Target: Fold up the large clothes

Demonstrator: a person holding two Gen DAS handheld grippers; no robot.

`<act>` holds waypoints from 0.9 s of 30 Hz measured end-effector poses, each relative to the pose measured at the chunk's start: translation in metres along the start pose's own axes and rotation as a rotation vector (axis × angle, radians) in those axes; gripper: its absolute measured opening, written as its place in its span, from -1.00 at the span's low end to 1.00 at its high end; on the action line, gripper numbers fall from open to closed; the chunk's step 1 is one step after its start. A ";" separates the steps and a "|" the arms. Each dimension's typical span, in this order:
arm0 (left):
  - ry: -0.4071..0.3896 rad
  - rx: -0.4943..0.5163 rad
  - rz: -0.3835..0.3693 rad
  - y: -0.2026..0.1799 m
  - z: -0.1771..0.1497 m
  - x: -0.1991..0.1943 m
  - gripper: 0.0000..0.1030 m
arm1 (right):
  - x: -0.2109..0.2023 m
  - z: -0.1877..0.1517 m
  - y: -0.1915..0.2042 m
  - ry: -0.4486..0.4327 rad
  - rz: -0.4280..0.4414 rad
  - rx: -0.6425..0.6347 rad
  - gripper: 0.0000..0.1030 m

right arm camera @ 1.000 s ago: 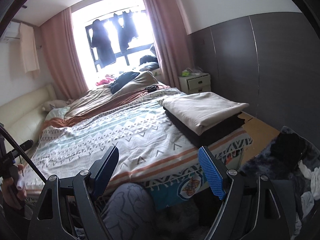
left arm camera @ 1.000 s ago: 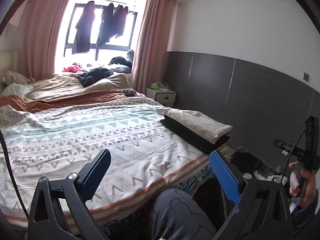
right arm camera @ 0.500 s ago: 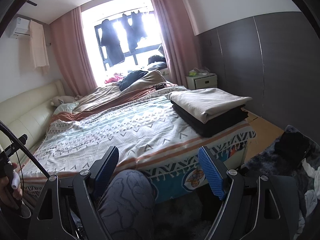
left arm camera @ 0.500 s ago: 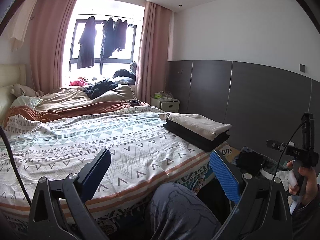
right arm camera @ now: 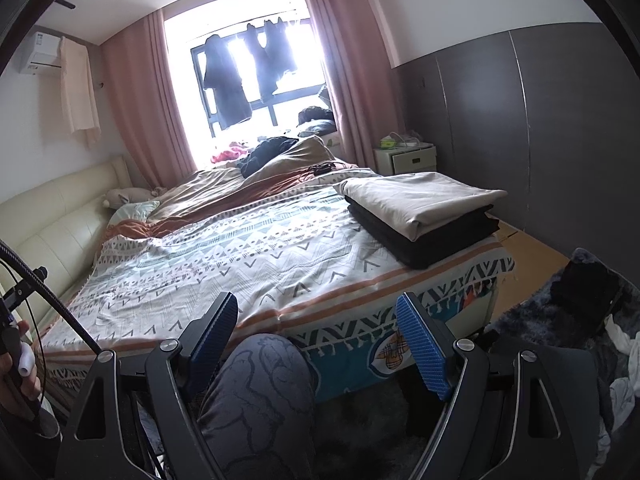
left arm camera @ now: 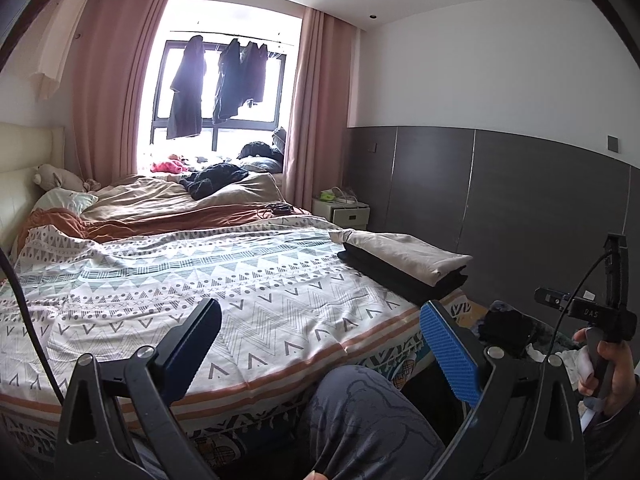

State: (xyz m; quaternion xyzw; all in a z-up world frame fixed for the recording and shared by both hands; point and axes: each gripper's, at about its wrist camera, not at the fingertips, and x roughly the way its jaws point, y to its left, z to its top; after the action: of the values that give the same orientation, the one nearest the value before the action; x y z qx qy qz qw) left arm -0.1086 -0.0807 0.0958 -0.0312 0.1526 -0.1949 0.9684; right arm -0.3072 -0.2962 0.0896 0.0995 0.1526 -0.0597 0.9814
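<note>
A folded beige garment [left arm camera: 408,254] [right arm camera: 424,196] lies on a folded black one [left arm camera: 404,280] [right arm camera: 424,236] at the right corner of the bed. Loose dark and white clothes [right arm camera: 588,320] [left arm camera: 508,326] are heaped on the floor to the right of the bed. My left gripper [left arm camera: 320,344] hangs open over the bed's near edge, nothing between its blue pads. My right gripper [right arm camera: 316,336] is open too, held in front of the bed's foot and well short of the stack. In the left wrist view a hand holds the right gripper's handle [left arm camera: 600,320] at the right edge.
The bed carries a patterned cover [left arm camera: 200,280] and brown bedding [left arm camera: 180,204] with dark clothes farther back. A person's knee in grey trousers [right arm camera: 260,384] rises between the fingers. A white nightstand [right arm camera: 404,158] stands by the grey wall, and dark garments hang at the window [left arm camera: 216,84].
Both views have pulled back and levelled out; the bed and the folded stack look farther away and more of the ceiling shows. Both grippers stay open.
</note>
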 end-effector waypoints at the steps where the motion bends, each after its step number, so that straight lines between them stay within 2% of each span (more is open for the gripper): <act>1: 0.000 -0.001 0.001 0.001 0.000 0.000 0.97 | 0.001 0.000 0.001 0.003 -0.002 0.000 0.56; 11: 0.002 0.003 0.017 0.001 -0.002 -0.001 0.98 | -0.001 0.002 0.009 0.015 -0.009 -0.002 0.56; 16: 0.001 0.025 0.076 -0.003 -0.004 0.001 0.98 | -0.001 0.003 0.006 0.013 -0.008 0.002 0.56; 27: 0.021 -0.013 0.097 0.005 -0.006 0.002 0.98 | 0.001 0.004 -0.001 0.027 -0.005 0.020 0.56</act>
State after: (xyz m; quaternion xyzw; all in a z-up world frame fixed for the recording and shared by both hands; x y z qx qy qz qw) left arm -0.1066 -0.0769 0.0892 -0.0282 0.1652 -0.1469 0.9748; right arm -0.3052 -0.2986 0.0929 0.1100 0.1652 -0.0622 0.9781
